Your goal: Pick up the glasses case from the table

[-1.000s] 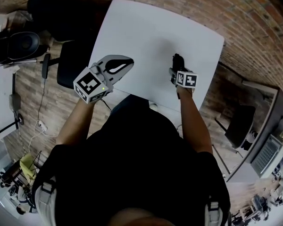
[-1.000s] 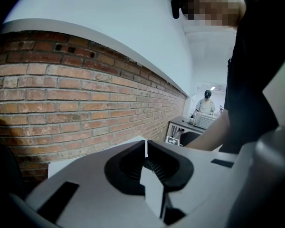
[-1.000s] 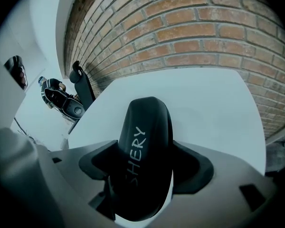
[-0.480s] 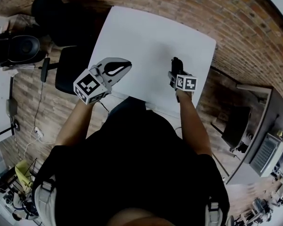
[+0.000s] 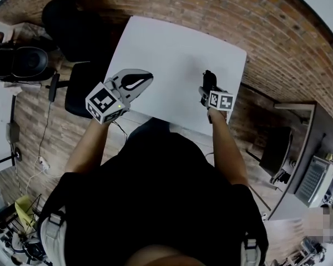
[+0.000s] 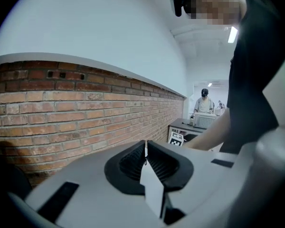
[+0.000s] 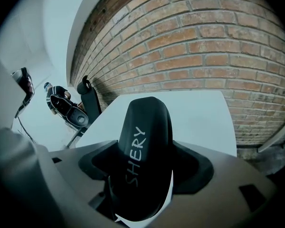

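Observation:
The black glasses case (image 7: 145,146), with "SHERY" in white letters, stands between the jaws of my right gripper (image 7: 145,163), which is shut on it. In the head view the glasses case (image 5: 208,77) pokes out ahead of the right gripper (image 5: 210,86), held above the right part of the white table (image 5: 166,49). My left gripper (image 5: 146,77) hovers over the table's near left edge. Its pads meet in the left gripper view, where the left gripper (image 6: 145,156) holds nothing.
A black office chair (image 5: 80,85) stands by the table's left edge and another dark seat (image 5: 72,21) lies further back. The floor is brick-patterned. A desk with a keyboard (image 5: 313,182) stands at the right. A person (image 6: 204,101) stands far off.
Both grippers have risen, the right one with the glasses case in it, and the table looks smaller beneath them. Neither jaw state has changed.

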Demonstrator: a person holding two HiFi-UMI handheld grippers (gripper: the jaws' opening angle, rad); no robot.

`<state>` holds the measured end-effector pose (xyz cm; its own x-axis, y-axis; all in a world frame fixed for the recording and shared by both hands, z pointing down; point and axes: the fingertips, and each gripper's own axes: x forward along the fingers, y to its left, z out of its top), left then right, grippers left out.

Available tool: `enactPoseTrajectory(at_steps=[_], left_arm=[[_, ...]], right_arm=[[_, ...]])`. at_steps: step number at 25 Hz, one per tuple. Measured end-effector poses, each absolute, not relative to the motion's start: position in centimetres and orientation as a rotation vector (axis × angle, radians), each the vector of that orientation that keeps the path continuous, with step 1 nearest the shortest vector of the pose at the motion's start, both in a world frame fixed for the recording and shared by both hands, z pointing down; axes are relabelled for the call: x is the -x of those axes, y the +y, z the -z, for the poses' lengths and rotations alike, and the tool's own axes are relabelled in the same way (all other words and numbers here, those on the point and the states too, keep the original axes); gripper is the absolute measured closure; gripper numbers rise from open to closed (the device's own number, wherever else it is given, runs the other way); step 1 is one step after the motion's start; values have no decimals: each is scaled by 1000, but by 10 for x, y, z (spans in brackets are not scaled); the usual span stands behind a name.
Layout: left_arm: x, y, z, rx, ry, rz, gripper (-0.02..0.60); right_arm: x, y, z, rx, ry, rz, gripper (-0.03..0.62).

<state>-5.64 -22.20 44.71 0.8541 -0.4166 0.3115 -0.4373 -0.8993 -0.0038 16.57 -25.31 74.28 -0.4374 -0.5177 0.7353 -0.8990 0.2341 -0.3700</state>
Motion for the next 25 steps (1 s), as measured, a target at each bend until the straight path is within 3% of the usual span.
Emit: enactPoseTrajectory(at_steps=[25], left_arm=[[18,-158,-416,-3011,-623,-415,560]], right_arm=[[-231,-213,-627,-1485,-2209,-991,246]])
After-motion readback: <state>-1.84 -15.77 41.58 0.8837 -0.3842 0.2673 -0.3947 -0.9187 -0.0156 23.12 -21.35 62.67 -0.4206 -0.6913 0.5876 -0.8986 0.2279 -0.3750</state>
